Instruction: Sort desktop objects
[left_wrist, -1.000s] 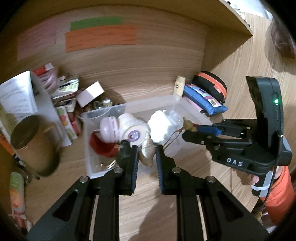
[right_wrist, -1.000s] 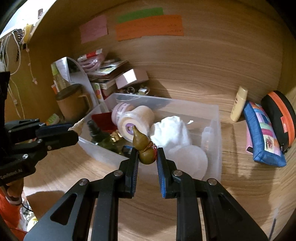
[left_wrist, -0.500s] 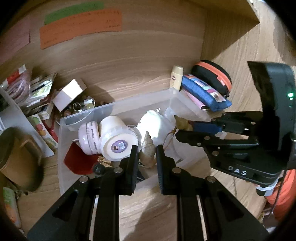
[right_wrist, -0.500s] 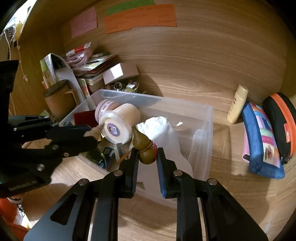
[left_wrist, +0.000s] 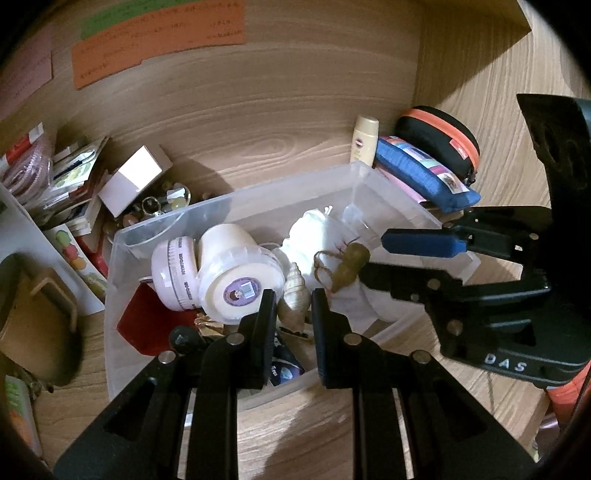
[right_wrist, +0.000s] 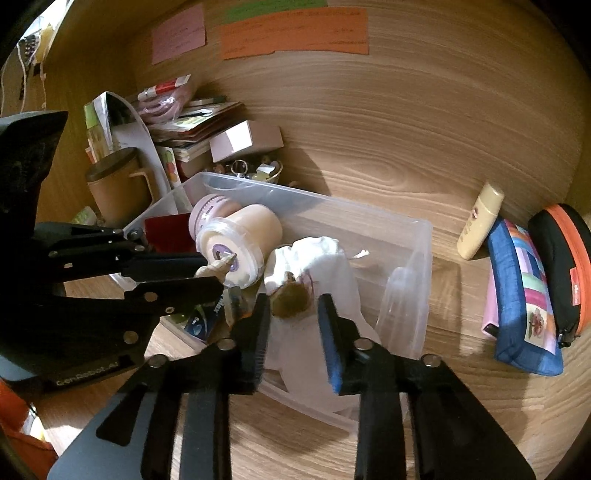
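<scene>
A clear plastic bin (left_wrist: 236, 195) (right_wrist: 417, 236) holds a cream jar (left_wrist: 236, 273) (right_wrist: 243, 236), a pink jar, white cloth (right_wrist: 325, 254) and small items. My left gripper (left_wrist: 290, 306) (right_wrist: 207, 273) is shut on a pale spiral seashell (left_wrist: 293, 295) over the bin. My right gripper (right_wrist: 293, 314) (left_wrist: 373, 258) has its jaws apart above the bin; a small olive gourd charm (left_wrist: 349, 266) (right_wrist: 290, 299) with a cord drops free between them onto the cloth.
A blue pouch (right_wrist: 521, 299), a black-orange case (right_wrist: 561, 258) and a cream bottle (right_wrist: 480, 221) lie right of the bin. A brown mug (right_wrist: 114, 184), books, a pink box (right_wrist: 243, 140) and trinkets crowd the left back. Wooden walls enclose the desk.
Both grippers moved forward over the bin. The right gripper opened and let go of the gourd charm, which now falls into the bin. The left still grips the seashell.
</scene>
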